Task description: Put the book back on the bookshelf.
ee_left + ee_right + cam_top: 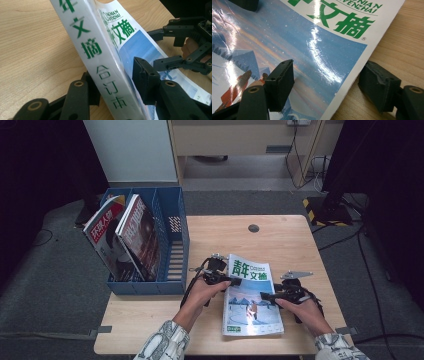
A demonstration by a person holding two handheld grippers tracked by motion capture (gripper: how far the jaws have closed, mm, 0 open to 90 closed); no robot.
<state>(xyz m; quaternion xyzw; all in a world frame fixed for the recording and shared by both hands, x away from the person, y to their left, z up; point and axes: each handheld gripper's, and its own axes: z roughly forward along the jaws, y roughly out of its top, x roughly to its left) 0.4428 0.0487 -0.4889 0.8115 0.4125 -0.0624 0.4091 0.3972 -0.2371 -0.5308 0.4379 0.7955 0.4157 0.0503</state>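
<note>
The left hand-held gripper (226,280) straddles the spine edge of the magazine (250,297): in the left gripper view one jaw sits under the spine against the surface (32,45) and the other lies on the glossy cover, and that edge looks tilted up off the wood, so I judge it grasping the magazine, though how hard the pads press cannot be told. The right hand-held gripper (270,297) comes in from the right edge of the same magazine; in the right gripper view one jaw rests over the cover picture and the other lies on the wood just beside the page edge, with a clear gap to the paper, so it reads as released, bracketing the edge and not pinching it. The magazine lies near the front of the surface, slightly right of the middle, cover up, green title at its far end, between the two hands. To the left stands a blue file rack (175,245), its near-left slots holding two other magazines (125,237) that lean together, while the rightmost slot looks free. The step in hand seems to be picking the magazine up for filing. The next move calls for the right jaws to close on the page edge, then for both hands to lift together, turn the magazine upright, carry it left and lower it spine-down into the free slot without catching the divider.
</note>
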